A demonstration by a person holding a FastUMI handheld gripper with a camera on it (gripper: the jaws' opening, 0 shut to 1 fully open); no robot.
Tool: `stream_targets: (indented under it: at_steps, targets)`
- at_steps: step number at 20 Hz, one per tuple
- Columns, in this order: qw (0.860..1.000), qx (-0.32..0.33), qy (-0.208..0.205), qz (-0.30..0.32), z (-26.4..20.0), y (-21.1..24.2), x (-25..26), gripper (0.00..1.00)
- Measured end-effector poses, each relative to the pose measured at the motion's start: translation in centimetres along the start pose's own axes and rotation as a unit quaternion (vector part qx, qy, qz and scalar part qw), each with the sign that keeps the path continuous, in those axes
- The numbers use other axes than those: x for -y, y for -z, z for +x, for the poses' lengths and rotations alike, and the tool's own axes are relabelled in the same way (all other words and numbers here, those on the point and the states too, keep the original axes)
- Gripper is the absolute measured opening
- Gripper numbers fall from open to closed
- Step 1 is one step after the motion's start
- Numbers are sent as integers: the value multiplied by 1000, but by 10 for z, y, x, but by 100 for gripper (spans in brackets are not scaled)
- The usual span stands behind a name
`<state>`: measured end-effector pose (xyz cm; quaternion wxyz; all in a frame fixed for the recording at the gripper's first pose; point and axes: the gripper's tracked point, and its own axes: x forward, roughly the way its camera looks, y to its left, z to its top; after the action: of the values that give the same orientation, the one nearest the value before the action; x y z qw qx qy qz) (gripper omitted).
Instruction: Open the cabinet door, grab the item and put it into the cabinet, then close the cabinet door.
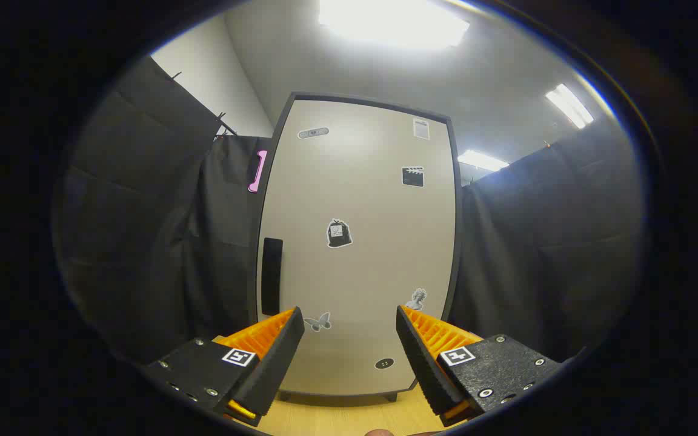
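Two fingers of my gripper (347, 345) stood wide apart with nothing between them, aimed at the cabinet (358, 242) straight ahead. Cabinet door (379, 254) was shut, pale face with a dark frame, standing on a light wooden floor (349, 418). Dark vertical handle (272, 275) sat near the door's left edge, just above and beyond my left finger. Several small stickers (339, 234) were scattered over the door, one butterfly-shaped beside the left fingertip. Pink piece (257, 171) showed at the cabinet's upper left edge. Black cloth (143, 242) hung either side. Couldn't spot the item to be stowed.
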<state>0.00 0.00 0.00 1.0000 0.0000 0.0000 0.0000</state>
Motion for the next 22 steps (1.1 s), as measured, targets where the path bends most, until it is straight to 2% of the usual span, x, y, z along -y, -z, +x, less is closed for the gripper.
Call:
stream_targets:
  at_steps: [6, 13, 22]
  targets:
    - [999, -15, 4, 34, 0, 6, 5, 95]
    - [999, -16, 10, 33, -4, 8, 12, 95]
    - [998, -33, -4, 48, -3, 15, 4, 94]
